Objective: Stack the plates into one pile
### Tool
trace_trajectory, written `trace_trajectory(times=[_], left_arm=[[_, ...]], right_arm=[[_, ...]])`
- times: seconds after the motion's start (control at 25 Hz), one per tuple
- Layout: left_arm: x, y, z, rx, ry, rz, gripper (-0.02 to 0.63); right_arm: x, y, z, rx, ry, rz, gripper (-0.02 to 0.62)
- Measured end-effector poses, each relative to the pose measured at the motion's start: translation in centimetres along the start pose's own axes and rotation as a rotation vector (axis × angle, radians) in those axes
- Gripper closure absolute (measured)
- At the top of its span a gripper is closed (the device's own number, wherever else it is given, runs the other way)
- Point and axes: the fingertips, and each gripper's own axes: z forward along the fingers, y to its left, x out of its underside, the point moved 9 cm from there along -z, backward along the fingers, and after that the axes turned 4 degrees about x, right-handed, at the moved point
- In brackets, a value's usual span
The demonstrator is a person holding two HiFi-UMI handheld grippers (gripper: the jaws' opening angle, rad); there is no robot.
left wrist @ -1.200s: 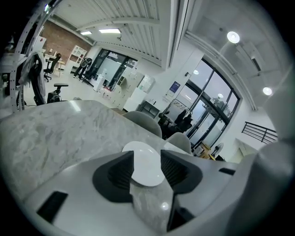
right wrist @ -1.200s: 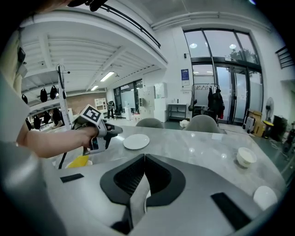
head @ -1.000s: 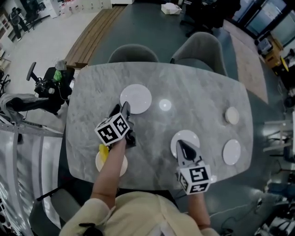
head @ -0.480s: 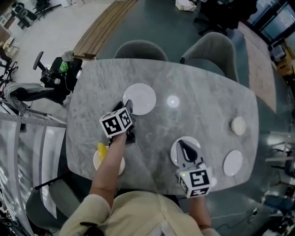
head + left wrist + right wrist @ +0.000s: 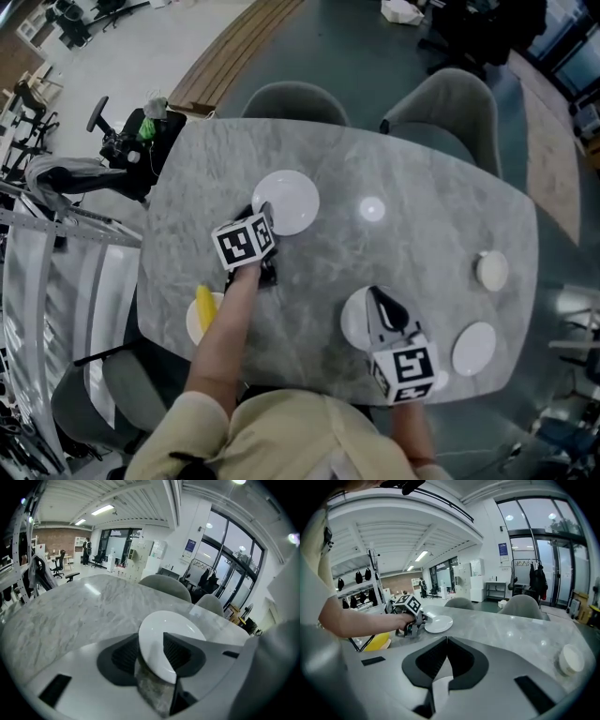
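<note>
On marble counter (image 5: 441,187) | left gripper (image 5: 262,214) fingers (image 5: 180,653) are standing apart, straddling far plate (image 5: 289,199) rim | right gripper (image 5: 380,302) fingers (image 5: 461,660) are pinching near plate (image 5: 353,319) rim | plates likely stiff, slick, chippable; gripping rims firmly advised.

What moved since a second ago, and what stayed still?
The left gripper dipped and nosed in on the farther round white plate; its rim now sits between the jaws, though whether they pinch it is unclear. The right gripper, jaws together, slid forward over the nearer round white plate. Both plates stayed where they lay.
</note>
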Motion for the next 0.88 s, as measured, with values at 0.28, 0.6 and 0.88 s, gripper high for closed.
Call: trace_trajectory(times=[0.28, 0.6, 0.88], left_arm=[[-0.1, -0.1, 0.3, -0.066, 0.019, 0.036, 0.456], [0.0, -0.2, 0.4, -0.108, 0.013, 0.081, 0.482], [0.5, 0.2, -0.1, -0.094, 0.008, 0.052, 0.495]], right_arm=[[0.5, -1.6, -0.6, 0.009, -0.022, 0.006, 0.591], [1.3, -2.1, -1.3, 0.018, -0.033, 0.02, 0.591], [1.5, -1.5, -1.7, -0.01, -0.006, 0.005, 0.591]])
